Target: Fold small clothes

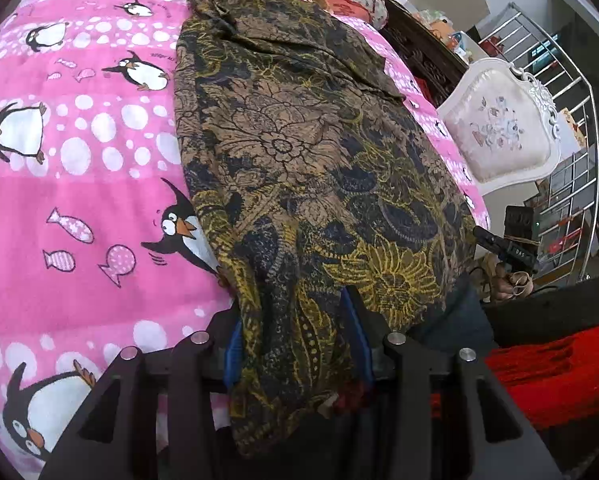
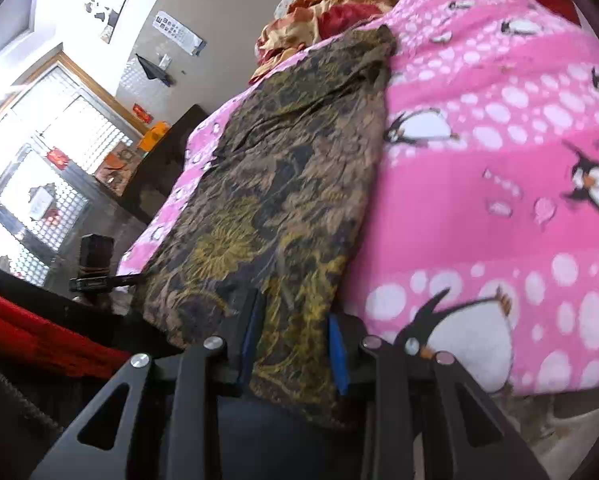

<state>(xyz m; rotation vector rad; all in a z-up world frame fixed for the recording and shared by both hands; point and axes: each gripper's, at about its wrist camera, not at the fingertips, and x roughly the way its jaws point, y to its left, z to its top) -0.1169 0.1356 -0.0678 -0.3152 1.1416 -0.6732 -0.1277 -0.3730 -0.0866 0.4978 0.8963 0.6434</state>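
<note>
At the bottom centre of the left wrist view, the left gripper (image 1: 295, 344) has its blue-padded fingers (image 1: 232, 354) closed on the near hem of the patterned garment (image 1: 299, 152), with the cloth bunched thickly between them. In the right wrist view the right gripper (image 2: 293, 344) stands at the bottom centre in the same way, its blue pads (image 2: 336, 354) pinching another stretch of that near edge; the cloth fills the gap between them, so this gripper too reads as clamped on the fabric. Both holds sit on the edge nearest the person, so the step in hand looks like the start of a fold: the near edge is gripped at two points and not yet carried anywhere. The next move probably calls for lifting both corners together, keeping the hem taut between them, and carrying it toward the far end so the halves lie square. Uneven lifting could skew or drag the thin cloth. The garment is a dark, thin, soft piece printed with tan and yellow flowers on navy; it lies flat and lengthwise, running from the lower centre toward the upper middle of each frame, with wrinkles and a rumpled far end. It rests on a pink penguin blanket (image 1: 79, 208). Beyond, in the upper right of the left view, stands a white upholstered chair (image 1: 499, 128).
</note>
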